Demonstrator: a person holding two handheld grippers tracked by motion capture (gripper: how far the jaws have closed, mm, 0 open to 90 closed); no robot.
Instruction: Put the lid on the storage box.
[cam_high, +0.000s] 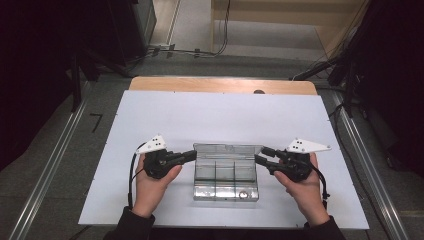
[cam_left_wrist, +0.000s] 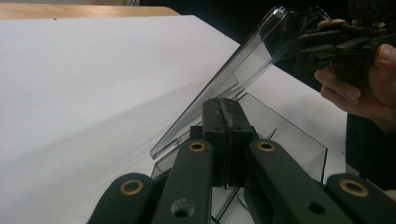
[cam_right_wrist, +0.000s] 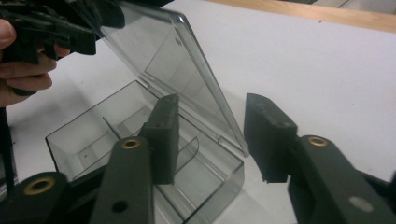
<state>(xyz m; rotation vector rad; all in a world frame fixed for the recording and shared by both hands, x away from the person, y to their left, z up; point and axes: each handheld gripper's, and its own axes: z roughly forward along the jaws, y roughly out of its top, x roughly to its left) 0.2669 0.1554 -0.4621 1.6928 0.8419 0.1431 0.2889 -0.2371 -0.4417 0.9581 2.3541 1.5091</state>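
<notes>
A clear plastic compartment box (cam_high: 226, 196) sits in the near middle of the white table, its lid (cam_high: 227, 149) hinged up at the back. My left gripper (cam_high: 193, 155) is at the box's left end. In the left gripper view its jaws (cam_left_wrist: 225, 109) are shut together against that end, below the slanting lid (cam_left_wrist: 233, 74); whether they pinch the wall I cannot tell. My right gripper (cam_high: 259, 159) is at the right end. It (cam_right_wrist: 214, 100) stands open, one jaw inside the box (cam_right_wrist: 93, 135), the other outside, with the lid's (cam_right_wrist: 177, 60) lower corner between them untouched.
The white board (cam_high: 220, 115) covers the table, with a wooden strip (cam_high: 220, 85) along its far edge. Grey floor with metal rails (cam_high: 50, 170) flanks both sides, and cables (cam_high: 190, 51) lie beyond the table. Open white surface stretches behind the box.
</notes>
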